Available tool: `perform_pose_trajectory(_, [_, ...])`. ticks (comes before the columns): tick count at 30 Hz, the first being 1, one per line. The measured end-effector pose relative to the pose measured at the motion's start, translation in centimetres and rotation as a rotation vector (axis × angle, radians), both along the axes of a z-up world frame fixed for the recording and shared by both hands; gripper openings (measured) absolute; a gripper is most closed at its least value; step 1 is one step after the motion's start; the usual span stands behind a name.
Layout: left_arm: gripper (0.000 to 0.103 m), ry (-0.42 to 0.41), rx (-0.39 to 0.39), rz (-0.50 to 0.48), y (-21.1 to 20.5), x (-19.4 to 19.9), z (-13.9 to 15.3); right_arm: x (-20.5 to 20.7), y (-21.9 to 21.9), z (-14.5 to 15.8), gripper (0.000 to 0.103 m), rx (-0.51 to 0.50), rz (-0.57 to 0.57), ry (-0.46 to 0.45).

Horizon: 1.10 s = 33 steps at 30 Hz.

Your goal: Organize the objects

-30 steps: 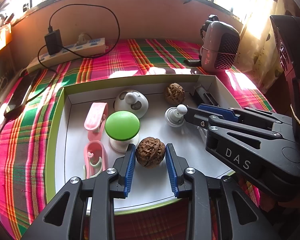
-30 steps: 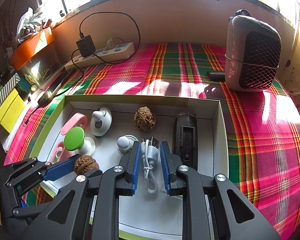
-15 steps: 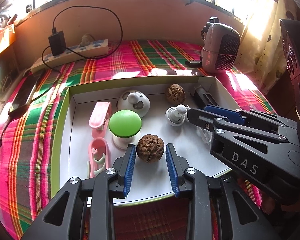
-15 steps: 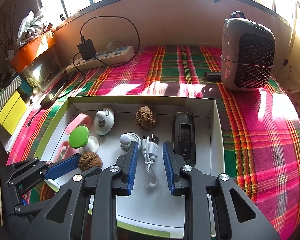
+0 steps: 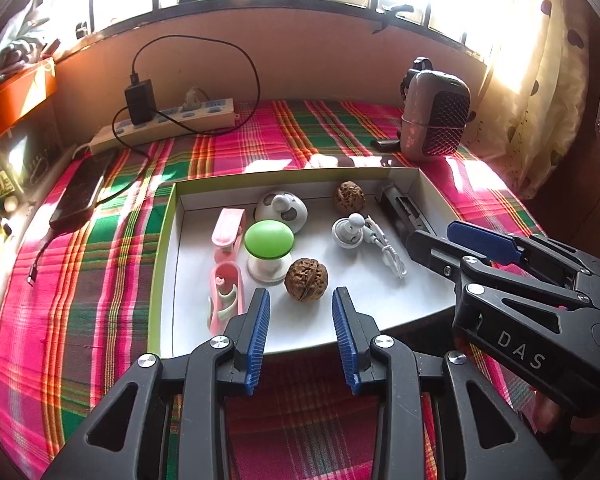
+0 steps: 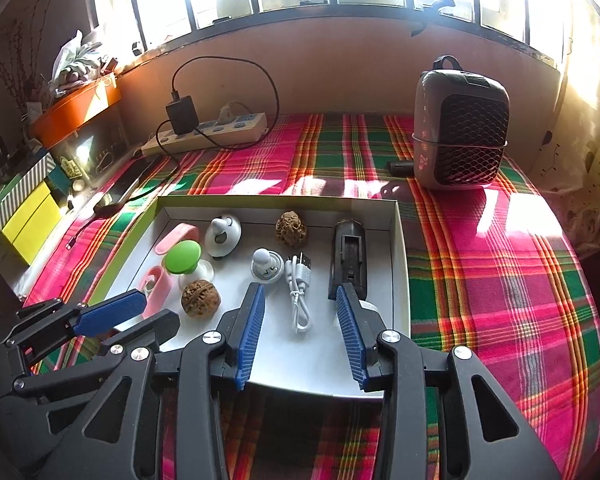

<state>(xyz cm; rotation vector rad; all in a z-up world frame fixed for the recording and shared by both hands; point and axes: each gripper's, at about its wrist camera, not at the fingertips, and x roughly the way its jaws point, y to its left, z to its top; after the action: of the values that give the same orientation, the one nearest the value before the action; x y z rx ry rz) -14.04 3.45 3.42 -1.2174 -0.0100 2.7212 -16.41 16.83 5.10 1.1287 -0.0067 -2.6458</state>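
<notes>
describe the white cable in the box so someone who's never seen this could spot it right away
Find the shallow white box on the plaid cloth. Inside, toward its right side, the white cable lies bundled beside a long black case. It is the only thin, looped cord there.

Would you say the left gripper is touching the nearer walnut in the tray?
Apart. In the left wrist view the left gripper is open, and white tray floor shows between its blue fingertips and the nearer walnut.
</notes>
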Motion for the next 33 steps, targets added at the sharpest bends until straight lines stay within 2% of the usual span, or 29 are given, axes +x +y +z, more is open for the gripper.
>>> perform_pose_trajectory(6, [0.031, 0.020, -0.019, 0.041, -0.5, 1.8, 0.6, 2.2, 0.0, 0.5, 0.043, 0.018, -0.002, 0.017])
perform_pose_trajectory(14, [0.031, 0.022, -0.049, 0.101, -1.6, 4.1, -0.1, 4.7, 0.3, -0.2, 0.043, 0.043, -0.013, 0.003])
perform_pose_trajectory(33, [0.031, -0.073, -0.067, 0.143, -2.7, 6.0, -3.3, 6.4, 1.0, -3.9, 0.043, 0.121, -0.052, -0.091])
